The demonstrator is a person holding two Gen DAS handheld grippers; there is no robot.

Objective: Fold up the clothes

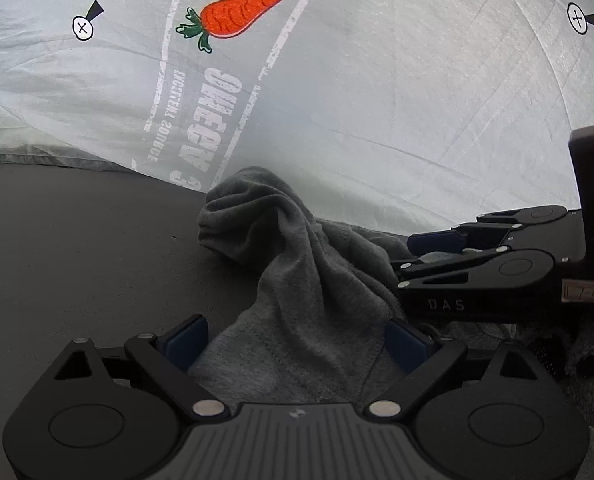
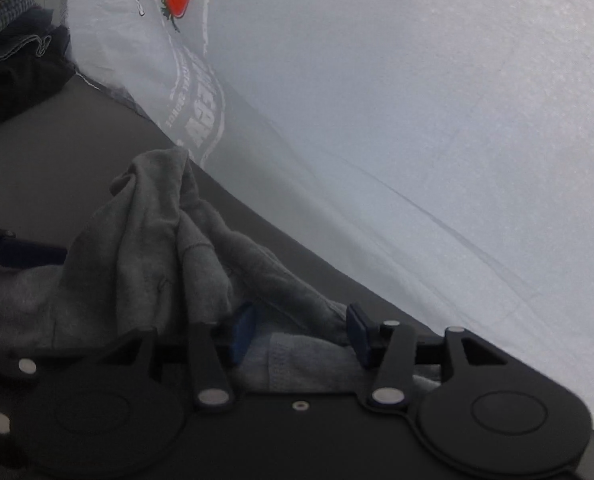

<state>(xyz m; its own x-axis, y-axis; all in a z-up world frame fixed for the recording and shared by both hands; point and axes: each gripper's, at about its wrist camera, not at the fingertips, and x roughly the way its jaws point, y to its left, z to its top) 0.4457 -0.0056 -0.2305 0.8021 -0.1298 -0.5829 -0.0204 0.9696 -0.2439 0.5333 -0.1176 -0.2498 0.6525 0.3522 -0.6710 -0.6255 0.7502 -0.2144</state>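
A crumpled grey garment (image 1: 297, 264) (image 2: 145, 240) lies bunched on a dark grey surface (image 1: 77, 240), with one end sticking up in a peak. My left gripper (image 1: 297, 344) is open wide, its blue pads (image 1: 185, 340) on either side of the cloth without pressing it. My right gripper (image 2: 301, 334) is open too; a hemmed grey fold lies between its blue pads (image 2: 243, 332), which stand apart from it. In the left wrist view the right gripper (image 1: 413, 254) comes in from the right, over the same garment. A blue fingertip of the left gripper (image 2: 25, 254) shows at the left edge of the right wrist view.
A white sheet (image 1: 377, 100) (image 2: 417, 120) printed with an orange carrot (image 1: 237, 14) and grey lettering covers the area behind the garment. A heap of dark clothes (image 2: 13, 60) lies at the far left. Bare dark surface (image 2: 57, 152) stretches left of the garment.
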